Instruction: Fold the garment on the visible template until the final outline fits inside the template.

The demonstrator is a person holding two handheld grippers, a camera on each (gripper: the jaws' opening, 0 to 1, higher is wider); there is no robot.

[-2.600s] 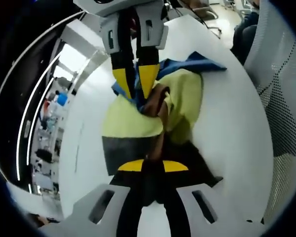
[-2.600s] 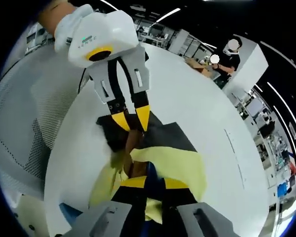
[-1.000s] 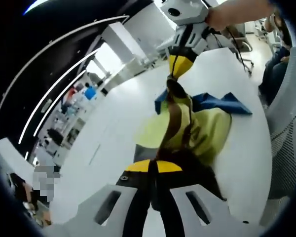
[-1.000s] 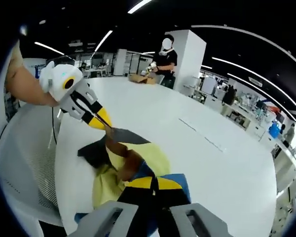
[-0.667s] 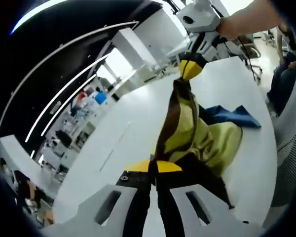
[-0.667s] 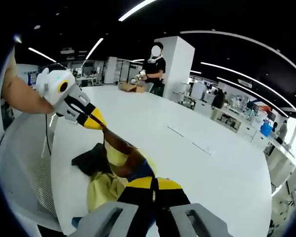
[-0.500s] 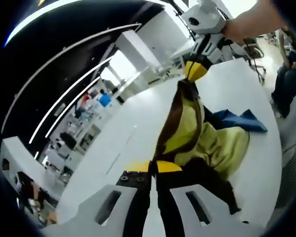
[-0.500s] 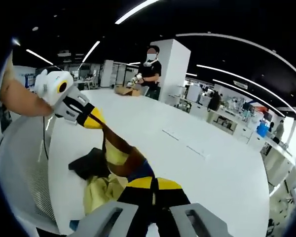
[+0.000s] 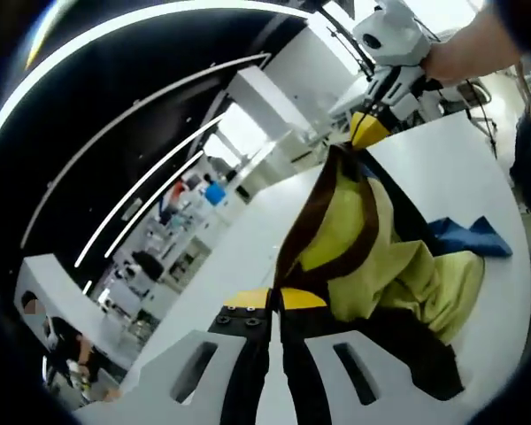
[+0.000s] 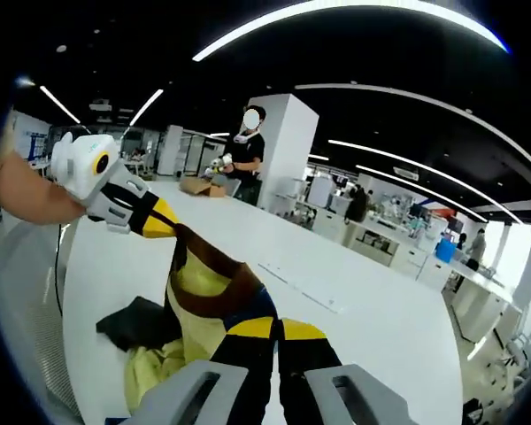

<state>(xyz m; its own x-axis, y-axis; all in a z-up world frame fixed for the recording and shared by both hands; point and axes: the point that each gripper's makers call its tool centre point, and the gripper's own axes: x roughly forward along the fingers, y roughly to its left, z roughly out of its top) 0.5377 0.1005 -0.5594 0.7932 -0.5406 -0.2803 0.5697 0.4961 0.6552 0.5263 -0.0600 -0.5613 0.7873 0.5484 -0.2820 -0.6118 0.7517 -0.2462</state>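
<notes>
The garment is yellow with a brown band, a black part and a blue part. It hangs stretched between the two grippers above the white table, its lower folds resting on the tabletop. My left gripper is shut on the brown edge; in the right gripper view it comes in from the left. My right gripper is shut on the other end of the garment and appears high up in the left gripper view. A dark piece lies under the cloth; I cannot tell if it is the template.
The white table stretches far behind the garment. A mesh chair back stands at the left. A person stands at the table's far end beside a cardboard box. Desks and shelves fill the room beyond.
Both grippers have risen and drawn apart with the garment, pulling its brown-edged side taut off the table. More of the cloth now hangs in the air.
</notes>
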